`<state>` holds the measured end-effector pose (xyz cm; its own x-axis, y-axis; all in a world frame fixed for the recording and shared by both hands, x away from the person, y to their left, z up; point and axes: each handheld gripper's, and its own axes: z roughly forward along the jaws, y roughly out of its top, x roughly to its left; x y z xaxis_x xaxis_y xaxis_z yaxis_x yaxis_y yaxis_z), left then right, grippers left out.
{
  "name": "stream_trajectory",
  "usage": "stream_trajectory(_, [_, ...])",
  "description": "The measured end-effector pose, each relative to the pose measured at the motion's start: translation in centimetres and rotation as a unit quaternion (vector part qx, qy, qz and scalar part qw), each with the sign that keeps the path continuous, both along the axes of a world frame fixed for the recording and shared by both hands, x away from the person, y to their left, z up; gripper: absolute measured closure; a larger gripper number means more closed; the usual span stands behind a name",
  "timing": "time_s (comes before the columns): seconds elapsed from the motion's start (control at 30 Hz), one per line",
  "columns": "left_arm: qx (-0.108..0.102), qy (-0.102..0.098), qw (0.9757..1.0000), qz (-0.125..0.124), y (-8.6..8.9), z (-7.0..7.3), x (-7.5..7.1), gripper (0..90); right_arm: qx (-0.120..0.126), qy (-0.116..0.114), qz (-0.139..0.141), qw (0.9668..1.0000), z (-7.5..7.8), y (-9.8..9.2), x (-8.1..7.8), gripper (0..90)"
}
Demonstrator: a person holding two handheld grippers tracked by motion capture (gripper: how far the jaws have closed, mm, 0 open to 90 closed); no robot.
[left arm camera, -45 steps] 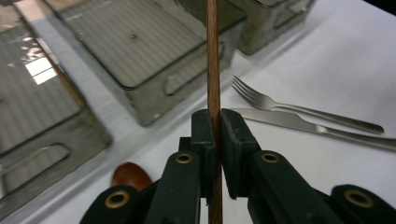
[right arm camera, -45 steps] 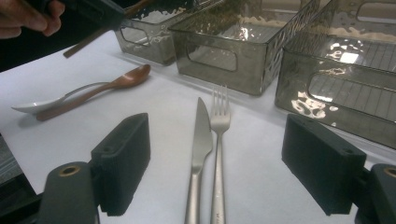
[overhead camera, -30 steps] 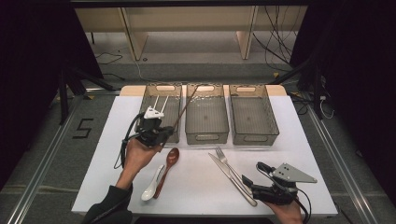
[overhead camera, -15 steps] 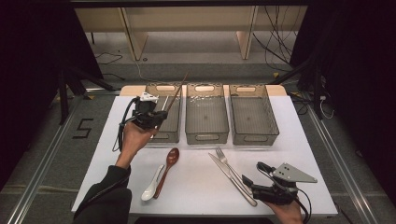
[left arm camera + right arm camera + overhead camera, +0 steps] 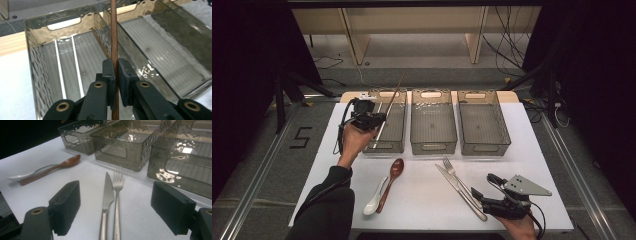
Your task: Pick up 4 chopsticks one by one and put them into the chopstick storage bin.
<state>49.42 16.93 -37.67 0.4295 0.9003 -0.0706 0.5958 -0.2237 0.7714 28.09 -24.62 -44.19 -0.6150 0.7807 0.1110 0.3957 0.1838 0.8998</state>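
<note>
With the left gripper (image 5: 115,75) pinching the brown chopstick (image 5: 114,32) above the left bin (image 5: 388,122) at upper left and the right gripper (image 5: 117,212) spread, the placing step likely next requires lowering and release.

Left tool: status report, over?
Left tool shut on brown chopstick, above left bin. Two white chopsticks and one brown already inside. Right tool open, by knife and fork. Nothing in the way.
</note>
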Motion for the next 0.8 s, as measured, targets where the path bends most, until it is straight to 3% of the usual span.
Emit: stream_trajectory(0.8, [0.021, 0.006, 0.9992, 0.032, 2.2, -1.6, 1.6, 83.6, 0.001, 0.0, 0.001, 1.0, 0.0, 0.0, 0.0, 24.5])
